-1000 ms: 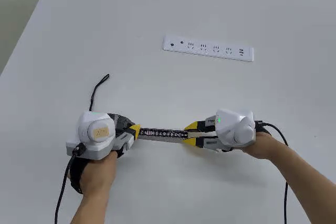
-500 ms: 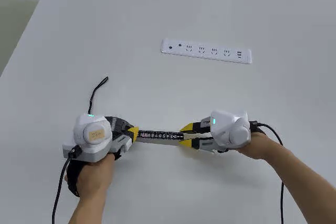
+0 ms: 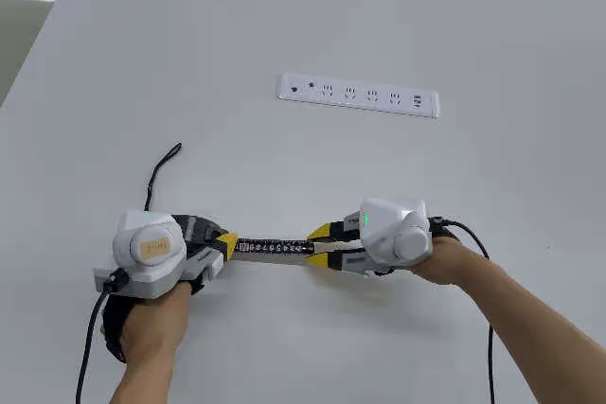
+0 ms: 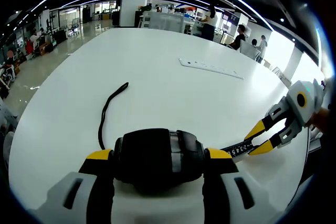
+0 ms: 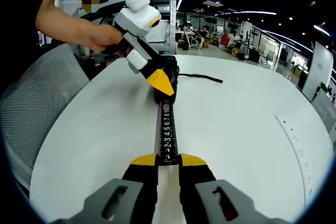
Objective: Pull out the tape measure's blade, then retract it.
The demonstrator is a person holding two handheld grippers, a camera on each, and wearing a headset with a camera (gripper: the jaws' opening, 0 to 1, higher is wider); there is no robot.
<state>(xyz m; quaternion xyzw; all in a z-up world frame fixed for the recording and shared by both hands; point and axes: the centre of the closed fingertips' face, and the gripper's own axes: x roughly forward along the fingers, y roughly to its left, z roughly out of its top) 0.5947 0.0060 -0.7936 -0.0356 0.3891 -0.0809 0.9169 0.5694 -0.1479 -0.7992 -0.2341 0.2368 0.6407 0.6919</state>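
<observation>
A black tape measure [image 4: 157, 156] sits between the yellow-tipped jaws of my left gripper [image 4: 157, 155], which is shut on its case. In the head view the left gripper [image 3: 222, 245] is at the left and the right gripper [image 3: 320, 245] faces it from the right. A short length of numbered blade [image 3: 273, 248] stretches between them, just above the white table [image 3: 284, 177]. My right gripper [image 5: 168, 159] is shut on the blade's end, and the blade [image 5: 167, 124] runs straight ahead to the case [image 5: 169, 74].
A white power strip [image 3: 358, 96] lies farther back on the table. The tape measure's black strap [image 3: 159, 169] trails on the table behind the left gripper. Cables hang from both hands. The table's left edge [image 3: 38, 35] is nearby.
The head camera has shifted, so everything sits slightly lower and further left in the picture. The grippers hold about the same short span of blade between them.
</observation>
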